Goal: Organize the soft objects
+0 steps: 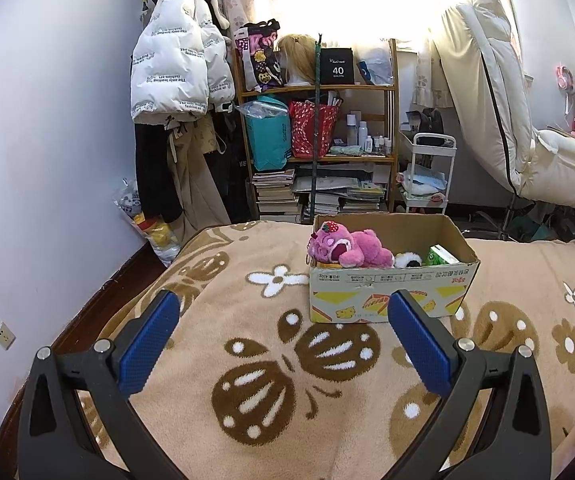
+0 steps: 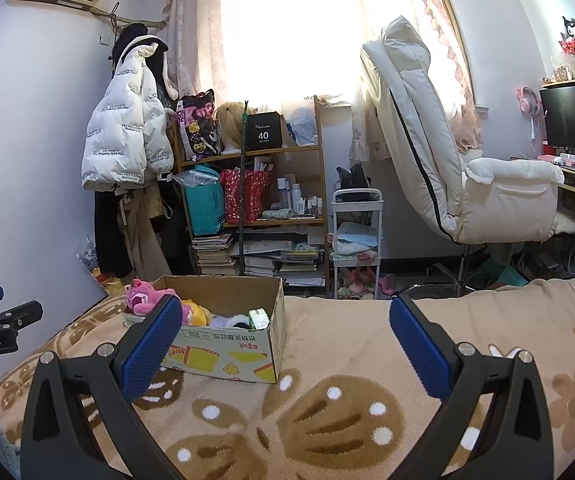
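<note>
Two grippers, left gripper (image 1: 283, 324) and right gripper (image 2: 285, 330), jaws wide, empty, over blanket (image 1: 247, 360); toys gathered in box (image 1: 391, 292), pink bear (image 1: 351, 250) on top.

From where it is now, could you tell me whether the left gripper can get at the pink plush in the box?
Probably yes. The left gripper is open and empty, and the pink plush lies at the top of the open cardboard box, with only bare blanket between.

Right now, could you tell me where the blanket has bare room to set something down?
Free: the blanket right of the cardboard box, and the stretch between the box and both open claws. Crowded: inside the box, with the pink plush and green carton.
</note>
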Demonstrator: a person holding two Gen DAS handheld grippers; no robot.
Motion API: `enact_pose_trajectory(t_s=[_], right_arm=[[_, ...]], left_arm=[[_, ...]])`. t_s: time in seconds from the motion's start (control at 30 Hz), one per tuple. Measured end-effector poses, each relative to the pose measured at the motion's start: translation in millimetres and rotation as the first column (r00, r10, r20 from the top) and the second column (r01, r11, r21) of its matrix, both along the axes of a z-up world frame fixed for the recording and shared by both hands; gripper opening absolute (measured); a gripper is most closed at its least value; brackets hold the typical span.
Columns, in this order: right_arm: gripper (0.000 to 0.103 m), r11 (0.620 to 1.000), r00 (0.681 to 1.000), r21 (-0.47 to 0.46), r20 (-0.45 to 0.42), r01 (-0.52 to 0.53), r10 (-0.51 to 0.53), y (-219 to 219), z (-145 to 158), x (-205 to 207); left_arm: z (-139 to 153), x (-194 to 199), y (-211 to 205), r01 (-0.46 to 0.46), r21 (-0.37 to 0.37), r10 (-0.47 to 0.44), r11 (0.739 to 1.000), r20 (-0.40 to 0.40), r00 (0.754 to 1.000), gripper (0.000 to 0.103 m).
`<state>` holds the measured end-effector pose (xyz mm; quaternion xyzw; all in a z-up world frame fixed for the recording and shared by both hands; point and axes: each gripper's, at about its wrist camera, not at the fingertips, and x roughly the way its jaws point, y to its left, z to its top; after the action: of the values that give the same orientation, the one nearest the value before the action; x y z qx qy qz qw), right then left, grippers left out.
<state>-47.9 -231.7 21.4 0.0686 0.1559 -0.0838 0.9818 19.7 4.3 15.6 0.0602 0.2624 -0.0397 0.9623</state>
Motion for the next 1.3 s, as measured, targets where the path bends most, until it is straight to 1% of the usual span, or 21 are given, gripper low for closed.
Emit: enact_pose_trajectory(t_s=[0.4, 1.3], right_arm=[[0.103, 1.000, 1.000, -0.002, -0.004, 0.003, -0.003, 1.6, 0.2, 0.7], [0.103, 1.000, 1.000, -0.003, -0.010, 0.002, -0.002, -1.1, -0.3, 1.5]], left_arm=[[3.2, 1.0, 3.5, 0.011, -0.002, -0.011, 1.000, -0.007, 1.000, 0.102], [0.2, 0.7, 4.1, 0.020, -0.002, -0.020, 1.000, -0.008, 1.000, 0.102]])
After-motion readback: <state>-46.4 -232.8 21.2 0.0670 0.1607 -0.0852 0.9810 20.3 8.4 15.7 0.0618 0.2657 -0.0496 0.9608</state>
